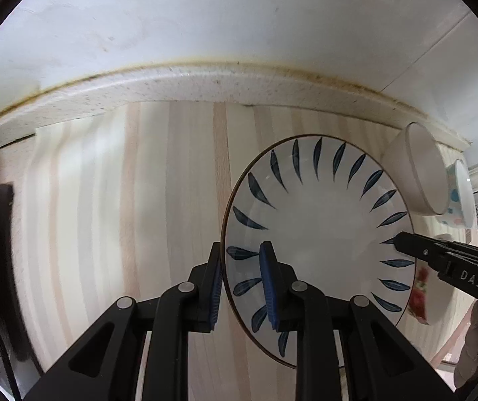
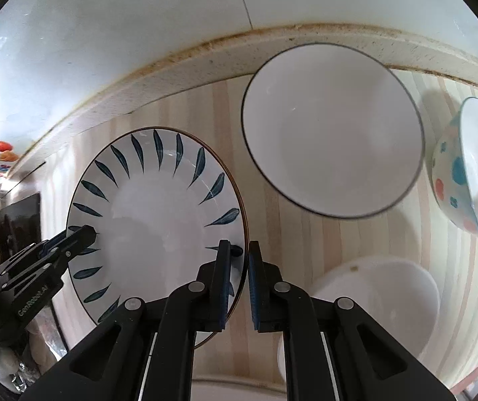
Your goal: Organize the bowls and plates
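left gripper (image 1: 242, 280) straddles leaf plate (image 1: 319, 234) rim at 9 o'clock, jaws apart. right gripper (image 2: 239, 279) same at 3 o'clock. white bowl (image 2: 332, 130) at 1 o'clock on striped surface (image 2: 306, 234).

Plate (image 2: 158, 207) white, blue leaf rim; bowl (image 2: 463, 173) polka-dotted.

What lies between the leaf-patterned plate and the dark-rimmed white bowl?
Only bare striped wood between the plate and the bowl, seen in the right wrist view.
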The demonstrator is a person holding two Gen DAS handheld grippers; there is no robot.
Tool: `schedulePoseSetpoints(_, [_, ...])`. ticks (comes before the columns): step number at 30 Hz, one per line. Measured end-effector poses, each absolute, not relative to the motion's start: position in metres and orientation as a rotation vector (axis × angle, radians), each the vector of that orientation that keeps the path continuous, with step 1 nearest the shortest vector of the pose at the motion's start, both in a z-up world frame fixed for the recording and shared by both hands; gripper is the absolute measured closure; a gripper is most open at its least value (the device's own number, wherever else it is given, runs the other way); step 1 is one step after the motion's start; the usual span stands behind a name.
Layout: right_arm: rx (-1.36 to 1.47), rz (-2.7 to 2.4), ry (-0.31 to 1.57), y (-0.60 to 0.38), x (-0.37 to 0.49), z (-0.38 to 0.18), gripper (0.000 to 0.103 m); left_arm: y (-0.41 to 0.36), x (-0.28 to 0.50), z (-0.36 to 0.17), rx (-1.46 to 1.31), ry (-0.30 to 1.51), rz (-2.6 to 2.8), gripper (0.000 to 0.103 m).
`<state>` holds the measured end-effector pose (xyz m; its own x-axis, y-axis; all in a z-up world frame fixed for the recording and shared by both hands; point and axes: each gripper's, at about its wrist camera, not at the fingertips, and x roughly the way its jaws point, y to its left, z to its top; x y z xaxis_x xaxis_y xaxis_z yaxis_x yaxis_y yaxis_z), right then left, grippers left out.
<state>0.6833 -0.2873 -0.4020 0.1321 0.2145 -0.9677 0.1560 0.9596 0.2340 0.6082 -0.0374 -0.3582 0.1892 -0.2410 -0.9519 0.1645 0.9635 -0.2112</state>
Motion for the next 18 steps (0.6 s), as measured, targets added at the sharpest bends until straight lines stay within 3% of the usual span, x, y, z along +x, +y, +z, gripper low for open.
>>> schedulePoseSetpoints(11, [0.301, 0.122, 1.387, -0.314, 0.609, -0.331, 0.092, -0.042, 0.542, -0.281, -0.097, 1.273, -0.285, 0.084])
schedulePoseSetpoints(18, [0.267, 0.171, 1.357, -0.322, 0.552, -0.306, 0.092, -0.050, 0.492, -0.262, -0.119, 1.241, -0.276, 0.084])
